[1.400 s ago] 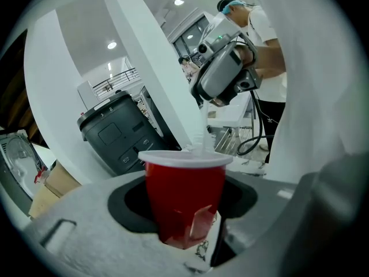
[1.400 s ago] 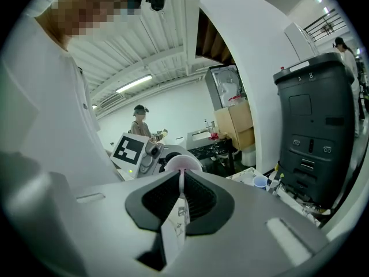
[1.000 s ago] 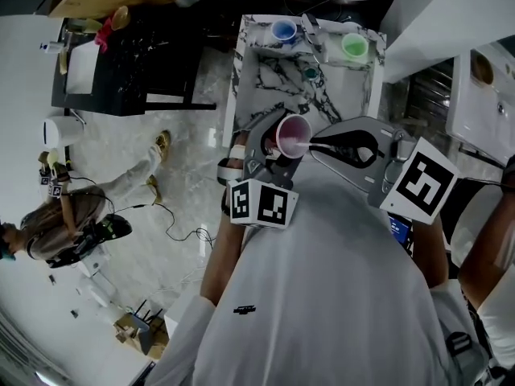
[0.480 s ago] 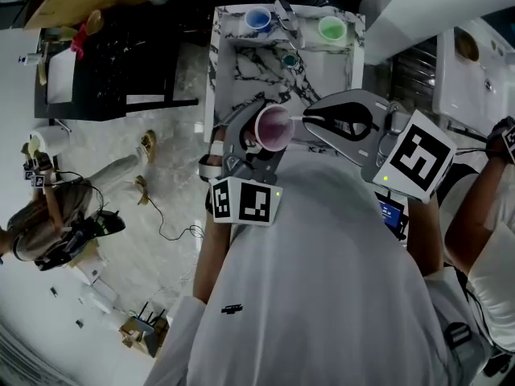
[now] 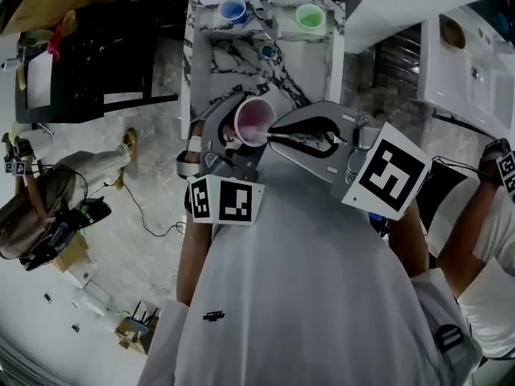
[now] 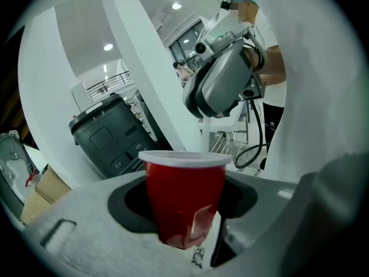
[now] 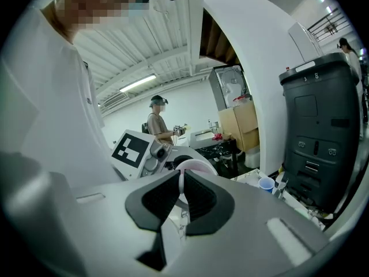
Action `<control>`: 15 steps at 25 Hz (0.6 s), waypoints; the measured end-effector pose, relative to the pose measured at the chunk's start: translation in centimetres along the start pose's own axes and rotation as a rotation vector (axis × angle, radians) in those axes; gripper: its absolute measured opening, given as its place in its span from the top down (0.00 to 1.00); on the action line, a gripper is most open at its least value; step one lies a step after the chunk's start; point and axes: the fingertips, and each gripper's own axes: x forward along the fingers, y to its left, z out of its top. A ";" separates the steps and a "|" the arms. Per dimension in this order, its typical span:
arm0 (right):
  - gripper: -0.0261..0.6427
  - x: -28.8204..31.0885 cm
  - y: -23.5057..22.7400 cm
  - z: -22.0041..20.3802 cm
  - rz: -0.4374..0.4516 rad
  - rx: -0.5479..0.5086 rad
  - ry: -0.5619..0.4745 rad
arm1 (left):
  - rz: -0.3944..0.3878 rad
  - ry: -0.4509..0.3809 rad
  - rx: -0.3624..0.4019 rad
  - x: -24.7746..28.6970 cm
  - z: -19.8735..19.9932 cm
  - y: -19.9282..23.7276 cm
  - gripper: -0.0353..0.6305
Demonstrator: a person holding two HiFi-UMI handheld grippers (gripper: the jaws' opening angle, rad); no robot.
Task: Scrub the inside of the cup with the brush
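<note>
Cup (image 6: 184, 183), red outside with a white rim, stands upright between the two jaws of the left claw (image 6: 185, 221). The jaws are closed on its lower half, one dark pad on each side. From the head view the cup (image 5: 254, 121) shows its pale pink inside, mouth turned up, just ahead of the left claw's marker cube (image 5: 221, 201) and clear of the worktop (image 5: 241, 59).

The right claw (image 7: 180, 196) has its jaws almost together, pinching the thin pale handle of the brush (image 7: 181, 182). Straight past its fingertips lies the cup's rim (image 7: 195, 166), and just behind that the left claw's marker cube (image 7: 131, 149). In the head view the brush handle (image 5: 280, 137) runs from the right claw's tips to the cup's rim on the side facing that claw. The brush's head cannot be made out.

Beyond both claws, at the far end of the marbled worktop, stand a blue cup (image 5: 232, 10) and a green cup (image 5: 310, 16), well apart from the red one. Well off to the left claw's outer side, another person (image 5: 40, 207) stands on the floor.
</note>
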 end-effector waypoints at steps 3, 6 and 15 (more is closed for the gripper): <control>0.92 0.0 -0.2 0.9 -0.009 -0.028 -0.034 | -0.008 0.001 0.010 0.2 0.1 -0.4 0.55; 0.92 -0.6 -1.1 2.2 -0.039 -0.037 -0.078 | -0.006 0.001 0.021 0.1 0.3 -0.5 0.55; 0.92 -3.2 -3.2 1.5 -0.121 0.033 -0.116 | 0.046 -0.023 -0.009 -1.0 0.7 0.9 0.55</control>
